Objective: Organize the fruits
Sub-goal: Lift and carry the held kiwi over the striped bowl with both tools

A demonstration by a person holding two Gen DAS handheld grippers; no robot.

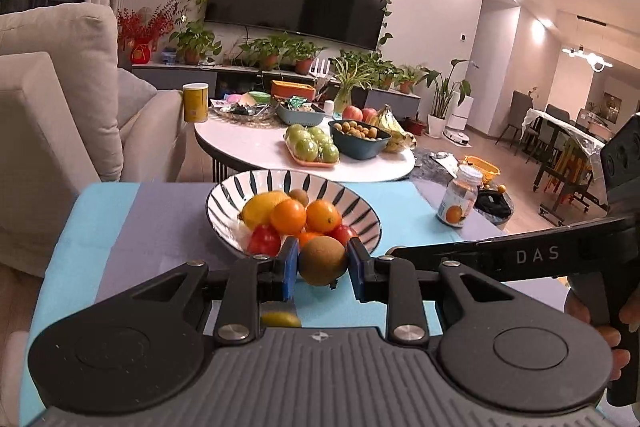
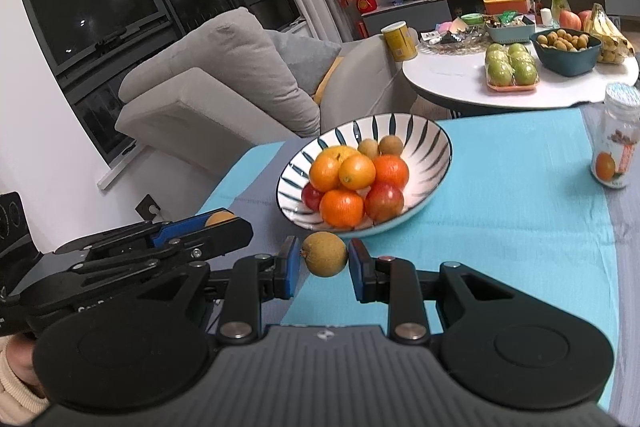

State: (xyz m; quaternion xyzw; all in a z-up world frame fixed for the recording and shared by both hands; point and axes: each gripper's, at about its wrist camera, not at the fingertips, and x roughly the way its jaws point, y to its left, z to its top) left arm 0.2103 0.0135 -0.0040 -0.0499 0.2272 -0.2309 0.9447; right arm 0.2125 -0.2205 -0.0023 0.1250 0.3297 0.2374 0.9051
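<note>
A striped bowl [image 1: 276, 181] [image 2: 420, 133] on the blue cloth holds oranges [image 1: 288, 215] [image 2: 342, 207], a lemon [image 1: 260, 209], red fruits and small brown fruits. My left gripper [image 1: 323, 261] is shut on a round brown fruit [image 1: 322, 264], held just above the cloth at the bowl's near rim. My right gripper [image 2: 324, 261] is shut on a second brown fruit [image 2: 324, 254] in front of the bowl. In the right wrist view the left gripper [image 2: 224, 223] comes in from the left, with its fruit [image 2: 219, 218] showing between its fingers. The right gripper [image 1: 404, 250] reaches in from the right in the left wrist view.
A jar with an orange label [image 1: 458, 201] [image 2: 616, 147] stands right of the bowl. A small yellow fruit [image 1: 280, 319] lies on the cloth under my left gripper. Beyond are a white coffee table [image 1: 260, 143] with more fruit and a sofa [image 2: 208, 87] at the left.
</note>
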